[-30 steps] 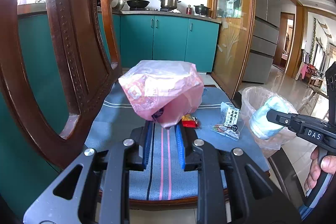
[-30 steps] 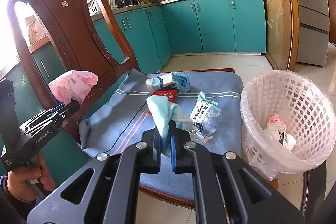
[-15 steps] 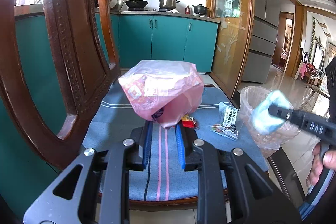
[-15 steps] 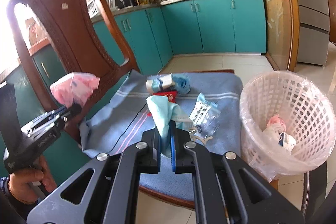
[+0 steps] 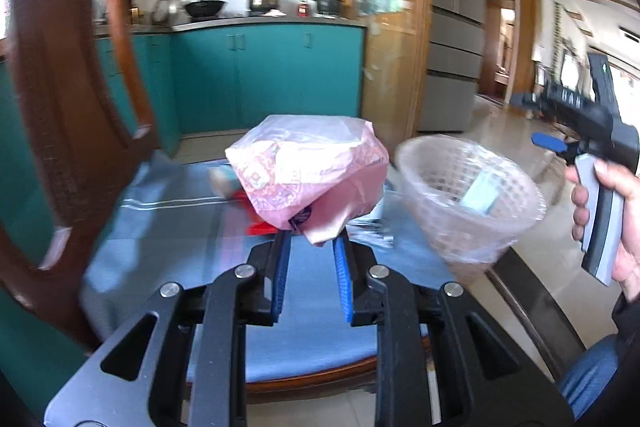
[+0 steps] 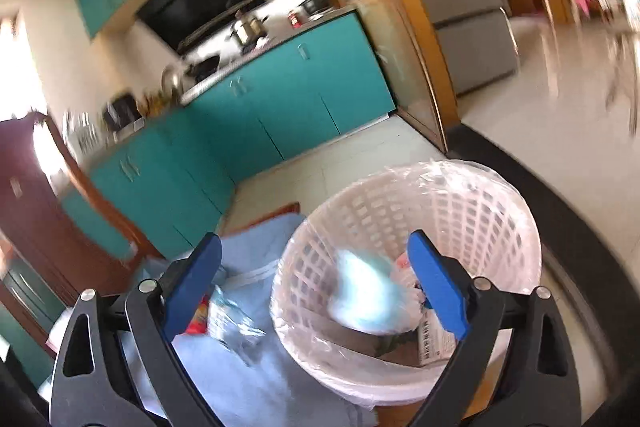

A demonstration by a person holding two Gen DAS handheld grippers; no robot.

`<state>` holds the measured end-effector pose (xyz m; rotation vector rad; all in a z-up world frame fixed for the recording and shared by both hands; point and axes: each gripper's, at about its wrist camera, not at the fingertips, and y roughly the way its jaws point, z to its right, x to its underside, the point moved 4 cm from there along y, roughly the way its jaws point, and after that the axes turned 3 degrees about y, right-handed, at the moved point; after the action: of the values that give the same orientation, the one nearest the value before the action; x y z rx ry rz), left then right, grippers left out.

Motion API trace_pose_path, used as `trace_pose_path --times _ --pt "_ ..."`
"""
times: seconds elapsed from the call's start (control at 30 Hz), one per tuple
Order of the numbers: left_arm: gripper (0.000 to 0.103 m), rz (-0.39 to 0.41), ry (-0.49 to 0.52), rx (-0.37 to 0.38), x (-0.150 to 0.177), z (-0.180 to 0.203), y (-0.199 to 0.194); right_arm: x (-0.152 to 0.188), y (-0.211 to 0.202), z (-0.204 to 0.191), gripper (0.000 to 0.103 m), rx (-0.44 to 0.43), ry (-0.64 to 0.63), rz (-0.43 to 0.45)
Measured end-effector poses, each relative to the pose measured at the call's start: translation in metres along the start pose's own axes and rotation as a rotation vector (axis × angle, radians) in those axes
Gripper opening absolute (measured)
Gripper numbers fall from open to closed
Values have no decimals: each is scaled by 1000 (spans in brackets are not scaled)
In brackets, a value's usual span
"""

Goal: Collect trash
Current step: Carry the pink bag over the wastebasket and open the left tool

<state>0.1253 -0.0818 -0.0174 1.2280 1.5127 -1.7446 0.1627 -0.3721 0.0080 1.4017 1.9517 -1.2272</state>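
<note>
Right gripper fingers just sprung wide, blue wrapper dropping inside the white basket at lower right. Left gripper pinching the pink bag, frame centre; loose plastic could slip short of the rim.

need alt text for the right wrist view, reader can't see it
The right gripper, its jaws just opened wide, hovers over a white plastic-lined wastebasket with a blurred light-blue wrapper between the fingers, free of both pads, over the bin's inside. Left of the bin, more wrappers lie on a blue chair cushion; teal kitchen cabinets stand behind.
</note>
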Motion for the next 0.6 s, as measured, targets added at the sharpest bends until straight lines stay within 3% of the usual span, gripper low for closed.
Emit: trace_pose_path --times 0.17,0.33,0.37,0.4,0.43,0.47,0.6 --pt "22 -18 71 145 -25 76 30 -16 -44 24 97 36 91 176" --pt "26 44 101 295 -79 157 65 -23 -67 49 97 91 189 290" --pt "45 46 98 337 -90 172 78 -24 -70 53 97 98 209 306" --pt "85 26 97 346 -94 181 88 -26 -70 57 97 99 220 314" --pt "96 -1 95 320 -95 186 98 -28 -70 61 97 101 228 318" --pt "97 -24 93 269 -95 187 106 -29 -69 63 97 101 231 312" --pt "97 -15 66 220 -81 158 89 -26 -60 58 97 87 191 257"
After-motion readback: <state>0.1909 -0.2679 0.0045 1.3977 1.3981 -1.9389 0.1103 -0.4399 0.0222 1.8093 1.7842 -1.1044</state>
